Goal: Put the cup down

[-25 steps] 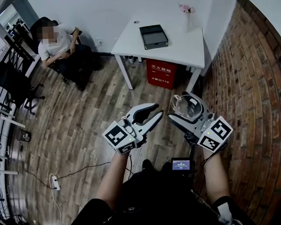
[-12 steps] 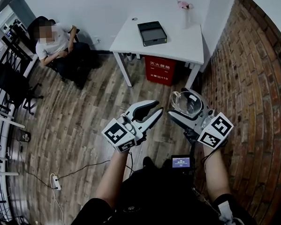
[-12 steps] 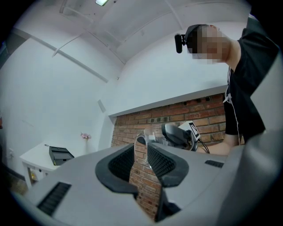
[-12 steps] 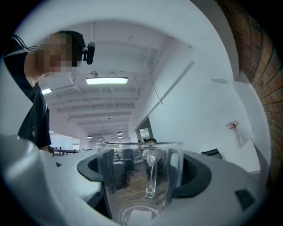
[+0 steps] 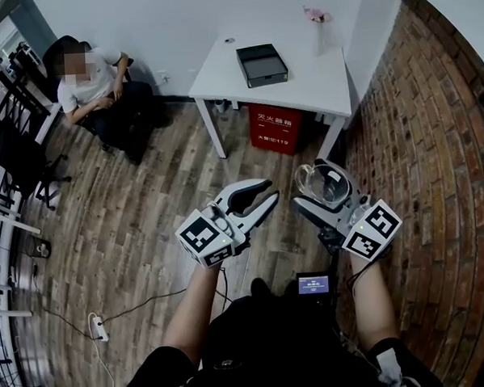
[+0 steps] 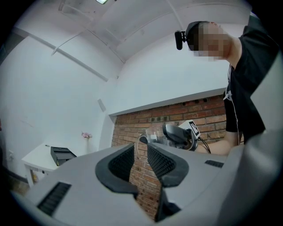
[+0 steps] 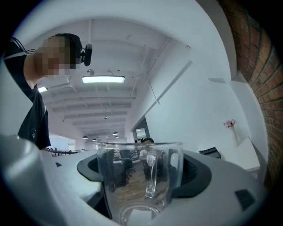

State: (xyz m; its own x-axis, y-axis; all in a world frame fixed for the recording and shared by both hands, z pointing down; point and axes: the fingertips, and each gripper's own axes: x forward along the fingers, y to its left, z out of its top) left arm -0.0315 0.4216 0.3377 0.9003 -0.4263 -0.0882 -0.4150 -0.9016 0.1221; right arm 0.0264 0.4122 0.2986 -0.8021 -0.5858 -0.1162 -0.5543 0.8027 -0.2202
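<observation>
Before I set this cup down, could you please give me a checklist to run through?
1. Cup held: ok, the right gripper is shut on the cup, a pad on each side.
2. Cup upright: ok.
3. Left gripper free: ok, jaws apart, nothing between them.
4. Landing spot: ok, the table has bare top beside the black tray.
5. Cup above the table: not ok, it hangs over the floor, short of the table.

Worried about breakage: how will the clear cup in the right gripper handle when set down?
The cup looks like rigid clear glass, so probably fragile on a hard knock. Its smooth walls may slip against the right gripper. It appears empty and broad-based, so tipping seems unlikely.
</observation>
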